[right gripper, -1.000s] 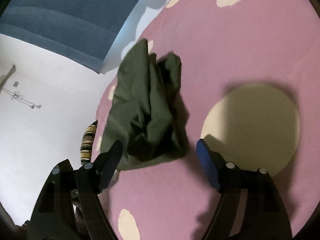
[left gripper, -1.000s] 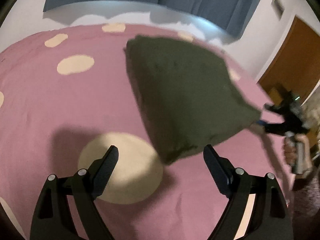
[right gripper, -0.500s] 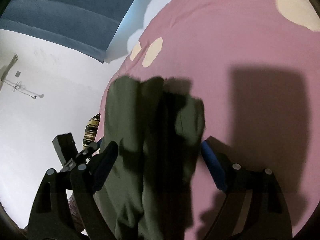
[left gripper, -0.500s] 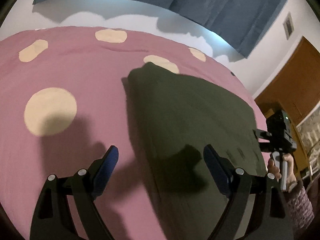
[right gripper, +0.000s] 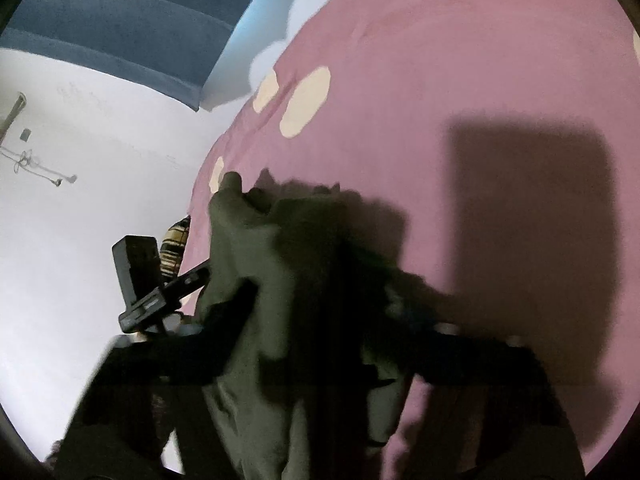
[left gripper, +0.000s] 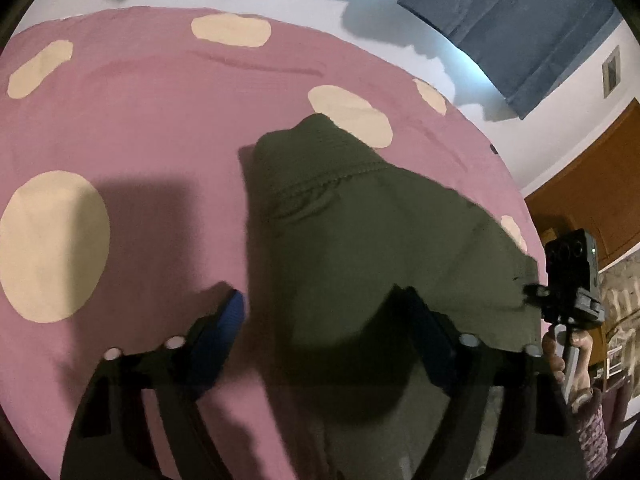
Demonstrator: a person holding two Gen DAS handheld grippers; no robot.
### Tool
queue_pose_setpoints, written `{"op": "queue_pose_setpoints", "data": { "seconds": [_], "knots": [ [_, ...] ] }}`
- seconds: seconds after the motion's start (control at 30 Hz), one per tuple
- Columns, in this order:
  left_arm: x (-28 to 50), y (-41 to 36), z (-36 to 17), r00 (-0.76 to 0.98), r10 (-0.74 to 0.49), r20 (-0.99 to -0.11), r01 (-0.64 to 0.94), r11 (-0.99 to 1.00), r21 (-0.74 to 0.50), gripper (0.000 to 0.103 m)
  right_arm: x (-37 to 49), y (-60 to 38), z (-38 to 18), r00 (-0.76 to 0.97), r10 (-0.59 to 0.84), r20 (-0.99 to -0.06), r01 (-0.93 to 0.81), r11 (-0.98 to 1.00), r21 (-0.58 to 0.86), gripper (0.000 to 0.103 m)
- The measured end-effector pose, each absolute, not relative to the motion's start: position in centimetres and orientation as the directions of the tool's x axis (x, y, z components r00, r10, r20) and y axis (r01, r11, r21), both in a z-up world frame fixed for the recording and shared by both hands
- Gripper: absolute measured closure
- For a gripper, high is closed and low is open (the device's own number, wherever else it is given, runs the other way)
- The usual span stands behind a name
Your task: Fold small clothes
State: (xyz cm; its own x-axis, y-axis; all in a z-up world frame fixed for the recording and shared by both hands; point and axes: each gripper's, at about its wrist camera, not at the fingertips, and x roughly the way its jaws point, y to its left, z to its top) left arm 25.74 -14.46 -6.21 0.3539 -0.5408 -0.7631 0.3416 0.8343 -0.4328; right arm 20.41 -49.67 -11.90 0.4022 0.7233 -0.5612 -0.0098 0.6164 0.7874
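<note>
The dark olive garment [left gripper: 380, 248] lies spread on the bed [left gripper: 140, 128], whose pink cover bears large cream dots. In the left wrist view it reaches from a rounded end near one cream dot, past a stitched seam across its width, down to the near edge of the frame, and its surface looks fairly flat. In the right wrist view the same garment [right gripper: 280, 288] shows bunched, with ridges and folds running toward the camera.

The left hand-held gripper [left gripper: 324, 336] hovers low over the near part of the garment with its fingers spread wide: the left finger sits over the pink cover just beside the cloth's edge, and the right finger is over the cloth. Nothing is pinched between them.

The right hand-held gripper [right gripper: 320, 320] is dark and blurred in its own view, with cloth lying between and over its fingers; whether it is pinching the cloth I cannot tell. In the left wrist view it appears at the garment's right edge, held by a hand [left gripper: 568, 352] in a patterned sleeve.

Beyond the bed are a white wall, a blue curtain [left gripper: 500, 12] and a brown wooden door [left gripper: 592, 184].
</note>
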Motion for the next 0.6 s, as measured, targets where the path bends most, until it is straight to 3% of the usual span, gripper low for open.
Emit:
{"op": "queue_pose_setpoints", "data": {
  "seconds": [0.07,0.23,0.6],
  "knots": [
    [25.4,-14.9,-6.1,0.363,-0.532,-0.765,0.357,0.838,-0.413,0.044,20.3,-49.4,-11.9,0.400,0.723,-0.563,-0.014,0.619,0.785,0.064],
    [25.1,-15.5,-6.0,0.398,-0.487,-0.777,0.369,0.861,-0.350,0.045,20.3,-49.5,-11.9,0.406,0.718,-0.566,-0.009,0.622,0.783,0.070],
    [25.0,-15.9,-6.2,0.423,-0.464,-0.778,0.369,0.873,-0.319,0.045,20.4,-49.6,-12.9,0.427,0.744,-0.513,0.005,0.566,0.825,0.071]
  ]
}}
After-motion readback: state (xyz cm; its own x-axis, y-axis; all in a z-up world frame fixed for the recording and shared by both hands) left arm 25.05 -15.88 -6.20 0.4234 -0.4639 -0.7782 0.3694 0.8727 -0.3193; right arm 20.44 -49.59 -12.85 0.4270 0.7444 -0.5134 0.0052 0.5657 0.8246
